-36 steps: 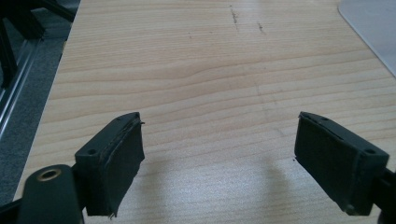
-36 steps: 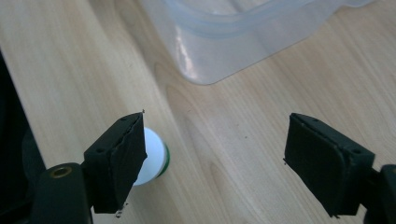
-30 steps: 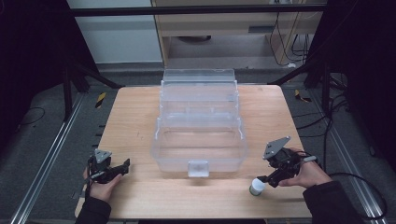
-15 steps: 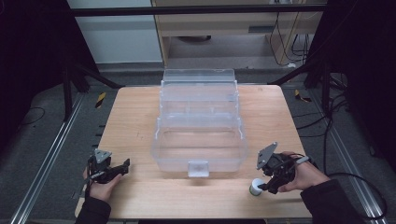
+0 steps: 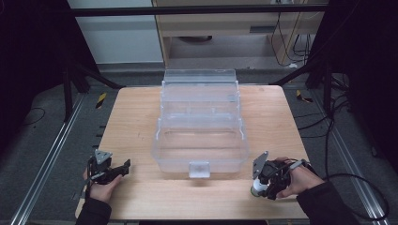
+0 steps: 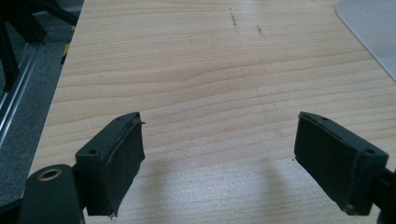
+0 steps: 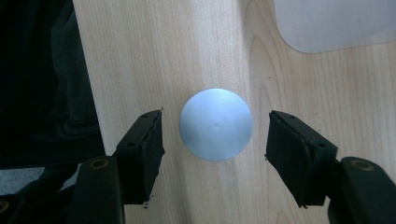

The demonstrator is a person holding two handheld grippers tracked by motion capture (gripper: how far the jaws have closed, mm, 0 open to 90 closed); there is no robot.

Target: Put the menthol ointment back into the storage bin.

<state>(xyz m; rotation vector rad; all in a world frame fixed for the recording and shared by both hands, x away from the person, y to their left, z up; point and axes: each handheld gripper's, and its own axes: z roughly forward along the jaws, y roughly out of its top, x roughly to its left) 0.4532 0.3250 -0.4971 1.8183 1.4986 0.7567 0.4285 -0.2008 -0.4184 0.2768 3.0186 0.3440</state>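
At the near right corner, about 5 o'clock on the wooden table: my right gripper points down over a small white round-topped object, perhaps a cap or a short cylinder; I cannot tell which.
Right gripper state: its jaws have just been closing, the object stands between them, but a gap shows on both sides, so the pads do not press it yet.
Step in hand: grasping this object, as I judge.
Next move: I should close fully on its sides, keeping it centred, then lift straight.
Left gripper: jaws wide apart, nothing between, resting at 7 o'clock.
Container: clear plastic tiered box at the centre, standing open.
Contents: I see nothing in its compartments.
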